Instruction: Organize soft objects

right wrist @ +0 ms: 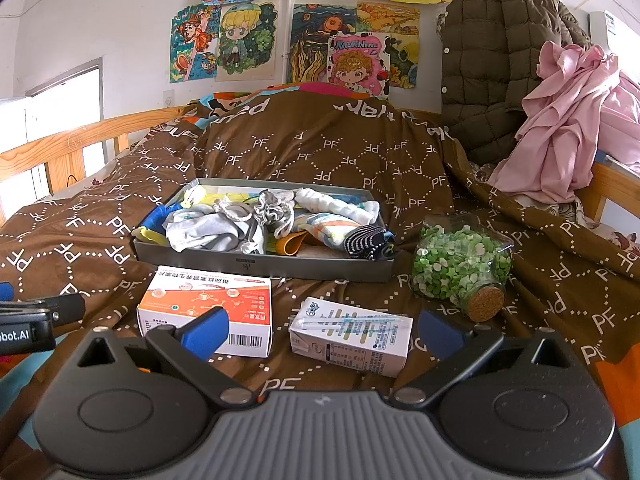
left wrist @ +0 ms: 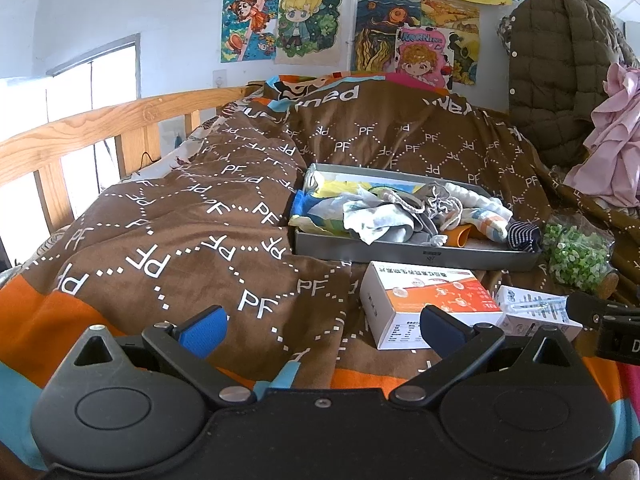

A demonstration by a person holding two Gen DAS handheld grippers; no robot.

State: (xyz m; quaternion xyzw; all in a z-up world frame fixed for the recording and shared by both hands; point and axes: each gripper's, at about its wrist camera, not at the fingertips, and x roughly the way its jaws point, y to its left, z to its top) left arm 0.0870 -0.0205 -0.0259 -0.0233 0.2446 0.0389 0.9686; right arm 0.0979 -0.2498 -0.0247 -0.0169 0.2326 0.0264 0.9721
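Note:
A grey tray (right wrist: 280, 266) (left wrist: 400, 254) lies on the brown bedspread, piled with soft things: a white cloth (right wrist: 200, 232), a grey drawstring pouch (right wrist: 272, 210), a rolled white towel (right wrist: 340, 204), a dark striped sock (right wrist: 366, 242) (left wrist: 522, 236) hanging over the right rim. My left gripper (left wrist: 322, 332) hovers open above the bedspread, in front of the tray. My right gripper (right wrist: 322, 332) is open too, with a milk carton (right wrist: 352, 334) lying just beyond its fingers. Neither holds anything.
An orange-and-white medicine box (right wrist: 208, 304) (left wrist: 424, 300) lies before the tray, the milk carton (left wrist: 536, 310) beside it. A corked glass jar (right wrist: 460, 264) (left wrist: 576, 256) of green bits lies on its side at right. A quilted jacket (right wrist: 500, 60) and pink cloth (right wrist: 568, 120) are heaped behind. A wooden rail (left wrist: 80, 132) borders the left.

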